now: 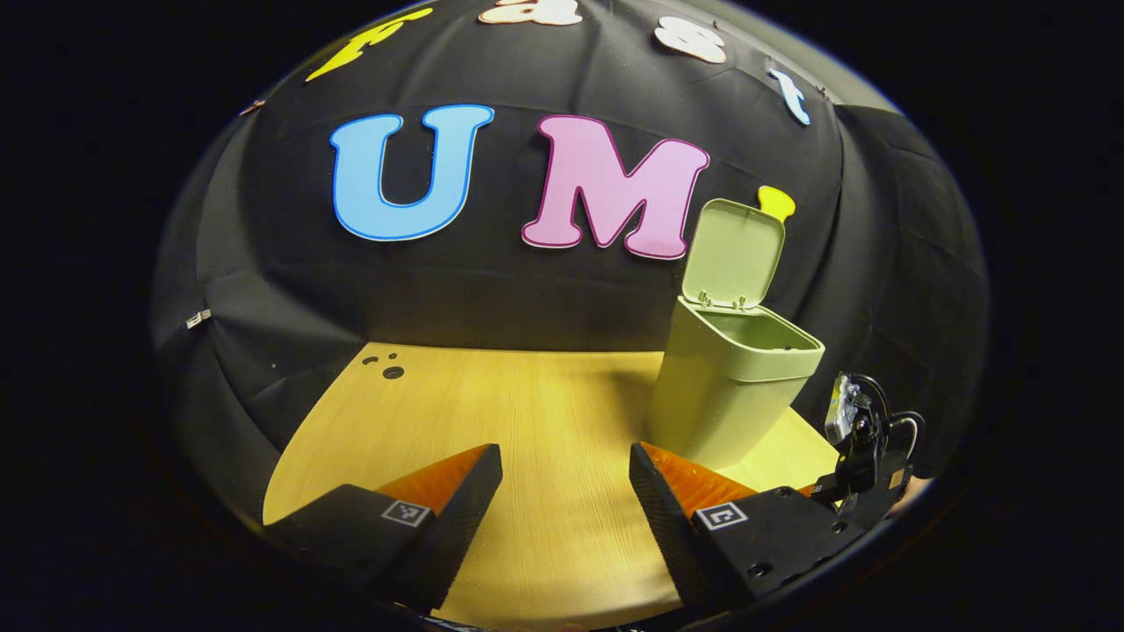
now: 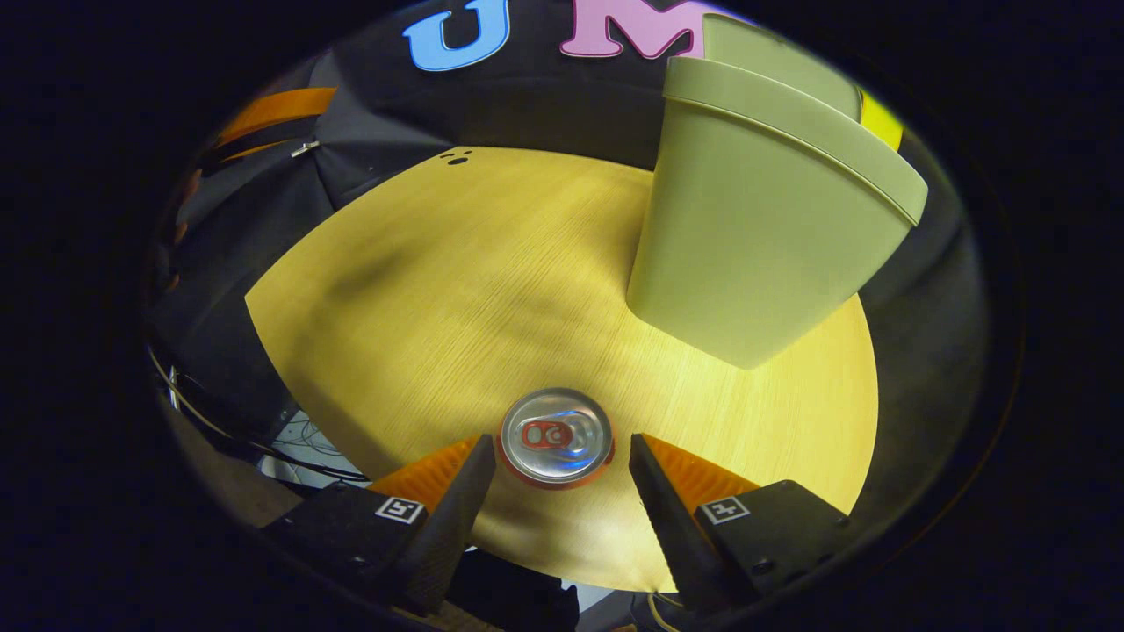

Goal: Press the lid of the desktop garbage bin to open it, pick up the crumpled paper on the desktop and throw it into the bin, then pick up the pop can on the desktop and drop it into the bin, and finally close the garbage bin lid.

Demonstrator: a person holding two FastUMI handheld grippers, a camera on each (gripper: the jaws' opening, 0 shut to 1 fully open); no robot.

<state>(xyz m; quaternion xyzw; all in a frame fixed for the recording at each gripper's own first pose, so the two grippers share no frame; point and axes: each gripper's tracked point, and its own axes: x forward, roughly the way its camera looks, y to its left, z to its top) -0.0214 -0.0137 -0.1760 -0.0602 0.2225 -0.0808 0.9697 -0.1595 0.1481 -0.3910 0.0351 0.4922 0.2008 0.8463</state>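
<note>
Wooden table (image 2: pixel 421 290): one open-lidded bin (image 2: pixel 755 228), one pop can (image 2: pixel 556 436).

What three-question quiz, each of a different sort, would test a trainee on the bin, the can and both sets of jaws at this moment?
1. True or false: the lid of the bin stands open.
2. Multiple choice: where is the can? A, inside the bin; B, upright on the table between the right gripper's jaws; C, lying on its side.
3. Short answer: what does the left gripper hold?

Key: 1, true. 2, B; a gap shows on each side, so the jaws are not yet closed on it. 3, nothing; its jaws stand apart over bare table.
</note>
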